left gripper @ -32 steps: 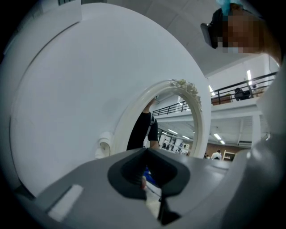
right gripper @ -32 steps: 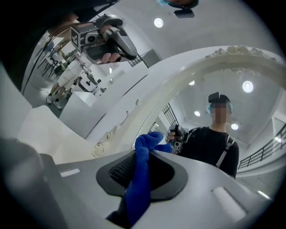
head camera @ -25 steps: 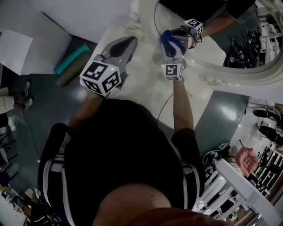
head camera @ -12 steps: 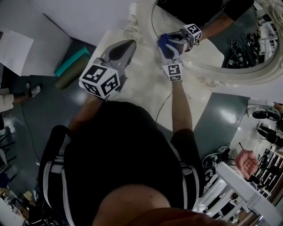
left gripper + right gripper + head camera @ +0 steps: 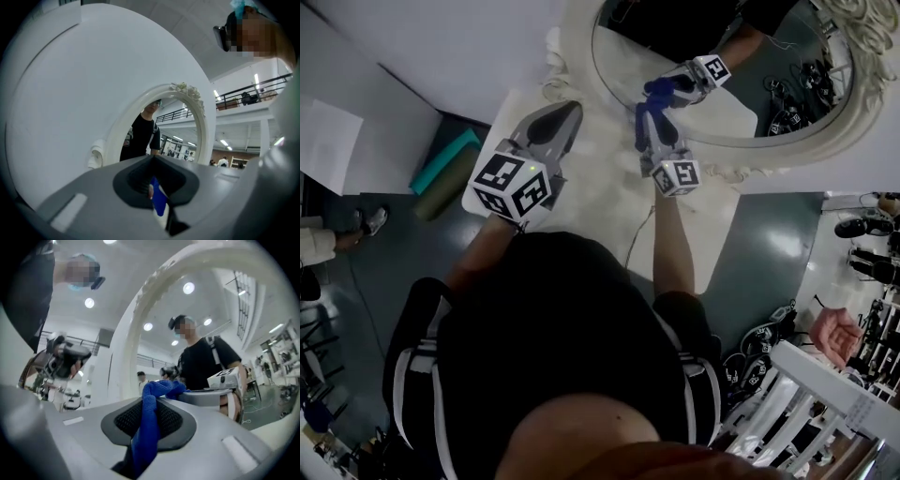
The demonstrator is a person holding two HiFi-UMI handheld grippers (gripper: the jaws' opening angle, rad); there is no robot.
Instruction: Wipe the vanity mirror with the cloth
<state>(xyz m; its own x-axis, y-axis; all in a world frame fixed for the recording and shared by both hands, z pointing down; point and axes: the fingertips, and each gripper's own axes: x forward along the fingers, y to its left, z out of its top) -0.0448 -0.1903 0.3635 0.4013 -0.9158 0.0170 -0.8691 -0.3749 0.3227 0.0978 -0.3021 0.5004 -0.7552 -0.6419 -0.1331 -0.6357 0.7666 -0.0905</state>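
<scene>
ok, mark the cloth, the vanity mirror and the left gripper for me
cloth (image 5: 146, 427): right gripper view, the blue fold pinched between the jaws.
vanity mirror (image 5: 736, 108): head view, the lower part of the glass.
left gripper (image 5: 570, 114): head view, the tips of its closed jaws.

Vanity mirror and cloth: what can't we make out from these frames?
Vanity mirror: top cut off by the head view's upper edge; any dirt on the glass is too small to see.
Cloth touching the glass or not: in the head view, covered by the right hand-held gripper; in the right gripper view, the bunched cloth hides it.
Blue sliver at the left hand-held gripper's shut jaws: left gripper view, too small to identify.
</scene>
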